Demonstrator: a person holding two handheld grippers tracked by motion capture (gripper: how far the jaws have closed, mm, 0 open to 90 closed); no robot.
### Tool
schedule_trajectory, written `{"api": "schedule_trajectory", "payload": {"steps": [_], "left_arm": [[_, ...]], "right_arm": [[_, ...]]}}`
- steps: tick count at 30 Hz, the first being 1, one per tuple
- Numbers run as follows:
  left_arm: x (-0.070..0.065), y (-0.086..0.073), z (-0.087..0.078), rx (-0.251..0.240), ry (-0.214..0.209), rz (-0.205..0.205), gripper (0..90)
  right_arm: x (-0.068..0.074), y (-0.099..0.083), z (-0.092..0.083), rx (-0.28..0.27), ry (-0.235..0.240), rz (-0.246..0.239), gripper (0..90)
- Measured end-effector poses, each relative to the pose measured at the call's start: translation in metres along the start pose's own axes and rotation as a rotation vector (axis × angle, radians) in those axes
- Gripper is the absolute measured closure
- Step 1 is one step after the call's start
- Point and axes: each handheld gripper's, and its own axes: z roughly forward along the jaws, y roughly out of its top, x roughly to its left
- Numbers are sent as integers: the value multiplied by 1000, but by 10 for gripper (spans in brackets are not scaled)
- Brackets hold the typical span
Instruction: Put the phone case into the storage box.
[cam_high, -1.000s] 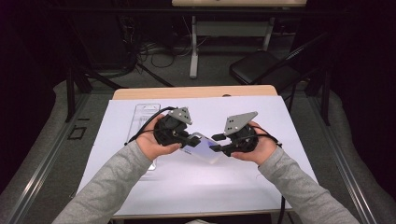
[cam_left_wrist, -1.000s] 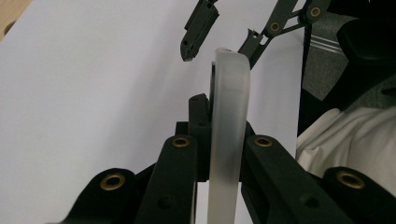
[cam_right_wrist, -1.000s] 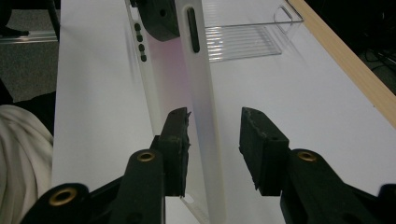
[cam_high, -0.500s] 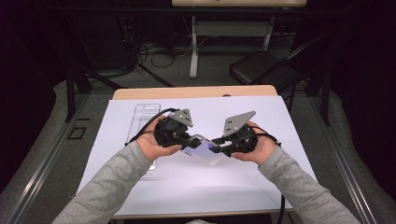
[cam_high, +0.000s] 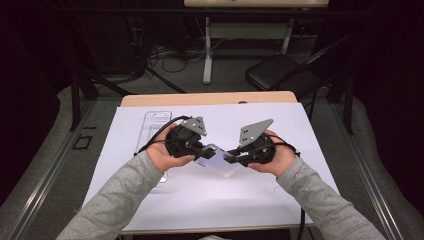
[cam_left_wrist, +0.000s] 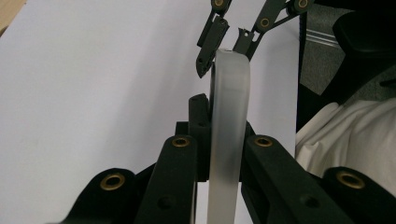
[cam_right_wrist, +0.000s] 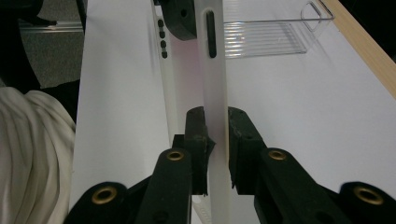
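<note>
A frosted translucent phone case (cam_high: 220, 163) hangs above the white sheet, between my two grippers. My left gripper (cam_high: 202, 150) is shut on its left end; in the left gripper view the case (cam_left_wrist: 229, 154) stands edge-on between the pads of that gripper (cam_left_wrist: 223, 116). My right gripper (cam_high: 234, 157) grips the other end. Its jaws have just been closing with the case (cam_right_wrist: 215, 70) between them, and in the right gripper view both pads of that gripper (cam_right_wrist: 217, 128) press on its edge. A side slot shows on the case farther up.
A white sheet (cam_high: 260, 200) covers most of the wooden table (cam_high: 210, 98). A clear plastic tray (cam_high: 152, 131) lies on it at the left, past my left hand, and appears as the tray (cam_right_wrist: 266, 37) far off. A black chair (cam_high: 280, 72) stands behind the table.
The right gripper's jaws have come together onto the case's right end. Both hands stay in place, holding the case between them.
</note>
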Motion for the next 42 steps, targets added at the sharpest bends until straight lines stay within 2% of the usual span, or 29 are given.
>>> {"api": "schedule_trajectory", "payload": {"steps": [6,15,27,31,38,39,40,41,42], "left_arm": [[0,-1,2,2,-6,0,862],[1,-1,1,-3,-7,1,861],[1,-1,0,-8,-8,-4,860],[2,-1,-2,-25,-10,-3,850],[0,-1,-1,-58,-10,-8,672],[0,-1,-1,-61,-7,-9,672],[1,-1,0,-65,0,-8,610],[1,-1,0,-68,8,-9,610],[1,-1,0,-77,8,-21,549]], "right_arm": [[0,0,1,18,11,-34,815],[1,0,0,11,0,-62,818],[1,0,-1,5,-3,-59,820],[1,0,-1,-2,-5,-49,820],[1,1,-1,-4,-8,-39,821],[1,1,-1,-7,-8,-36,821],[1,1,-1,-5,-6,-35,821],[1,1,-1,-5,-6,-35,821],[1,1,-1,-3,-7,-37,821]]}}
